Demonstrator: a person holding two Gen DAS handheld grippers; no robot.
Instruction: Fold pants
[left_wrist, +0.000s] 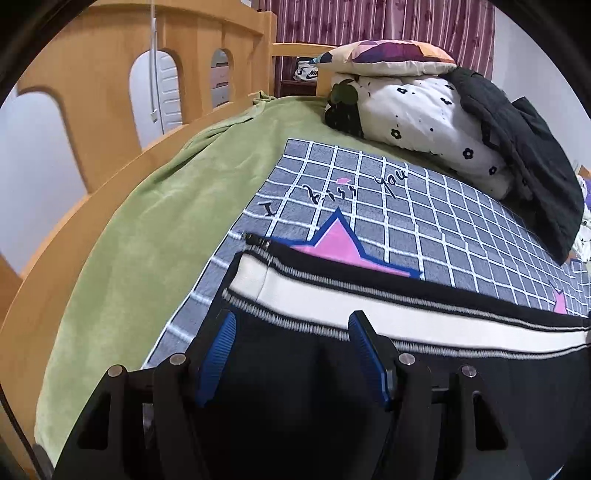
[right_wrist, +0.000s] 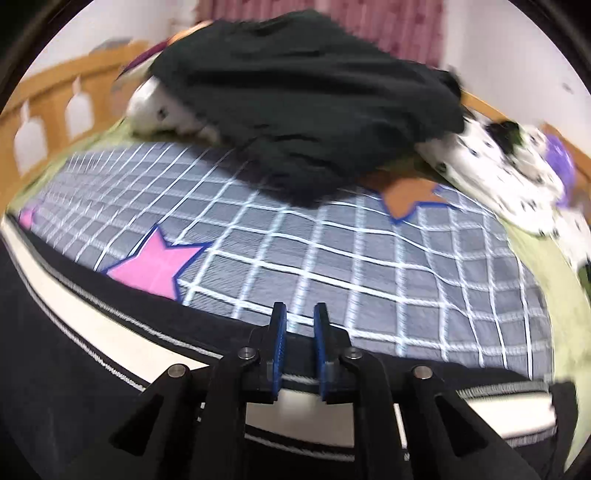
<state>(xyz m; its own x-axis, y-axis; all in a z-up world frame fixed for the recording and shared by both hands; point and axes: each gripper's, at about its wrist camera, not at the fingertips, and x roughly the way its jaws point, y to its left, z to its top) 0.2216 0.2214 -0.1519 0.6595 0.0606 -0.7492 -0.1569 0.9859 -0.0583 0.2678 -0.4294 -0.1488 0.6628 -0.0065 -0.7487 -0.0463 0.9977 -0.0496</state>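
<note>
Black pants (left_wrist: 369, 387) with a white side stripe lie flat on the grey checked blanket (left_wrist: 424, 214) on the bed. My left gripper (left_wrist: 291, 325) hangs over the black fabric near one end of the pants, jaws wide open and empty. The pants also show in the right wrist view (right_wrist: 55, 350), which is motion-blurred. My right gripper (right_wrist: 299, 314) is over the pants' far edge where it meets the blanket (right_wrist: 332, 251). Its jaws stand a narrow gap apart with nothing between them.
A green sheet (left_wrist: 129, 229) covers the bed, with a wooden rail (left_wrist: 74, 155) along the left. A black garment (right_wrist: 295, 96) lies on a folded white floral quilt (left_wrist: 424, 114) and pillow (left_wrist: 388, 55) at the far side of the blanket.
</note>
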